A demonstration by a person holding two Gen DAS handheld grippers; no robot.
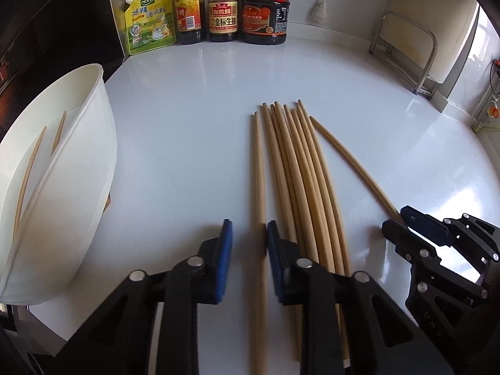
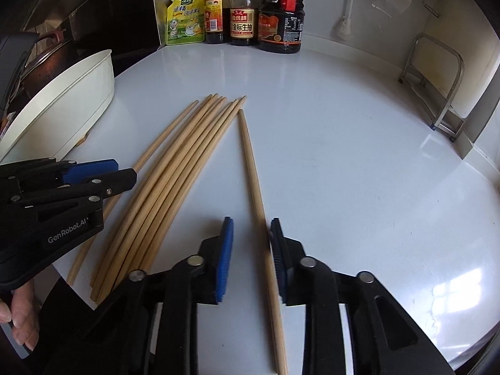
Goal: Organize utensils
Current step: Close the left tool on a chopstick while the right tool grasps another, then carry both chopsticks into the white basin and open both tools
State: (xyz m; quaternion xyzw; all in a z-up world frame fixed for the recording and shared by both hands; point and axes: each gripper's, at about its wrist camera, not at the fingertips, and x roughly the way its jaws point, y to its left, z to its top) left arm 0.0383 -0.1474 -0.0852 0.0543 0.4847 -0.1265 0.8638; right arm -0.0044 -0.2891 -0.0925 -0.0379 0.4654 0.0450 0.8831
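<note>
Several wooden chopsticks lie side by side on the white counter. My left gripper is down at the near end of the leftmost chopstick. Its jaws are drawn in narrow around the stick; seen from the right wrist they are shut on it. My right gripper is shut on the separate rightmost chopstick. A white bin at the left holds two chopsticks.
Sauce bottles and a yellow pouch line the back wall. A metal rack stands at the back right. A dark pot sits behind the bin. A person's fingers hold the left gripper's handle.
</note>
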